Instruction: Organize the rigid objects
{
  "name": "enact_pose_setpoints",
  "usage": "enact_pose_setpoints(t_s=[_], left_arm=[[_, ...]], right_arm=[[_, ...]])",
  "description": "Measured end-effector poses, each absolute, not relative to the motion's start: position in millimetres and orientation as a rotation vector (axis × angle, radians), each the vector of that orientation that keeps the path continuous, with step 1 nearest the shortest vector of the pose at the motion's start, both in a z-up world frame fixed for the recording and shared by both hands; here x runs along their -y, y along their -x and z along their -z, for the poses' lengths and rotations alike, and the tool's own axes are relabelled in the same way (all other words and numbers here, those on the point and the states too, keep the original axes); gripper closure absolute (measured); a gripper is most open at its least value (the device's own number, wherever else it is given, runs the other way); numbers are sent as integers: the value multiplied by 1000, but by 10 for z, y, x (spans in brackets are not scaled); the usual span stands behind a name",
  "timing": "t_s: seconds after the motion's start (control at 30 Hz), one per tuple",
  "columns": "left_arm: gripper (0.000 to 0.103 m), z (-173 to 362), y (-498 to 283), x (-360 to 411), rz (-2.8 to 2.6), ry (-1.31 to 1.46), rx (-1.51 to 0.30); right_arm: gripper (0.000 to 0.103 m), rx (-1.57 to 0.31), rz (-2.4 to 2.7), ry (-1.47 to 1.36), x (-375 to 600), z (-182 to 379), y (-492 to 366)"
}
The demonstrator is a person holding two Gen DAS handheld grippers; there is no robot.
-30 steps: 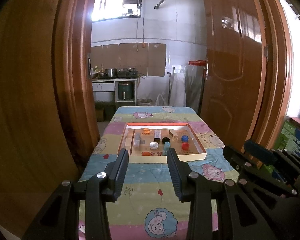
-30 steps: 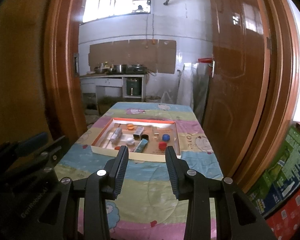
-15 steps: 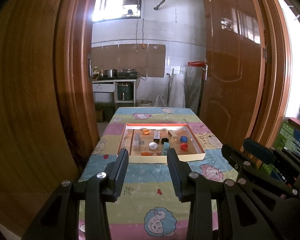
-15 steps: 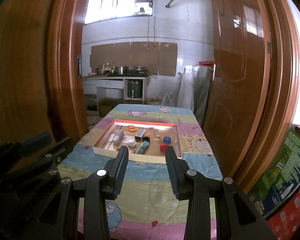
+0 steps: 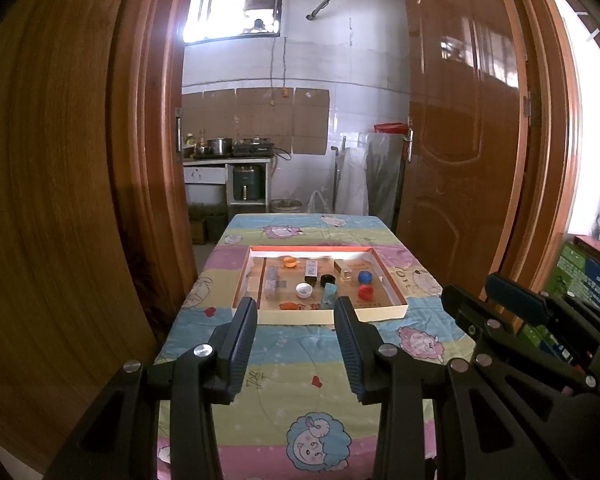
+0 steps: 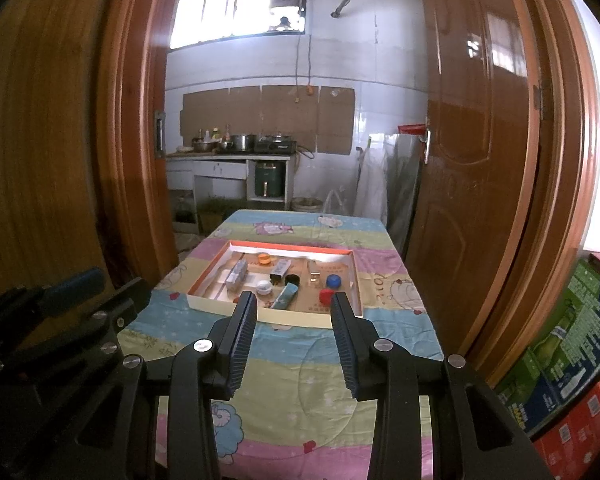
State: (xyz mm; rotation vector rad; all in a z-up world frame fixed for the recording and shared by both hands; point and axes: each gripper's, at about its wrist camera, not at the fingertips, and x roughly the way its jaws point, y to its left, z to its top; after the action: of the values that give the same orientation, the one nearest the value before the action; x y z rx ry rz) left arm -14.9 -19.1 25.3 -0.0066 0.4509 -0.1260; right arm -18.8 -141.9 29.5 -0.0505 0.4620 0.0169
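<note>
Both cameras pulled back a bit since the earlier frames: tray sits smaller and higher in frame, more of the cartoon tablecloth shows below it. Items in the tray look unshifted. Shallow cardboard tray at frame centre holds everything: orange cap top left, small printed box beside it, black cap, white cap, teal tube at lower centre, blue cap and red cap at right, clear packet at left. All sit loose and mixed, no clear grouping, so progress can't be settled: fits a scattered lot waiting for sorting, or a lot already gathered into the tray. Left gripper at lower centre, jaws spread wide, empty, touching nothing, hovering over cloth well short of the tray. Right gripper same: jaws parted wide, nothing between them, clear of the tray rim.
</note>
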Motion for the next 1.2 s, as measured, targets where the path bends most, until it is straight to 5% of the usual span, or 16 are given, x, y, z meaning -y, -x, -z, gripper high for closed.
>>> enact_pose_setpoints(t_s=[1.2], left_arm=[[63,-258,196,220,132,7,-447]], right_arm=[[63,-457,-18,50,1407,-302,204]])
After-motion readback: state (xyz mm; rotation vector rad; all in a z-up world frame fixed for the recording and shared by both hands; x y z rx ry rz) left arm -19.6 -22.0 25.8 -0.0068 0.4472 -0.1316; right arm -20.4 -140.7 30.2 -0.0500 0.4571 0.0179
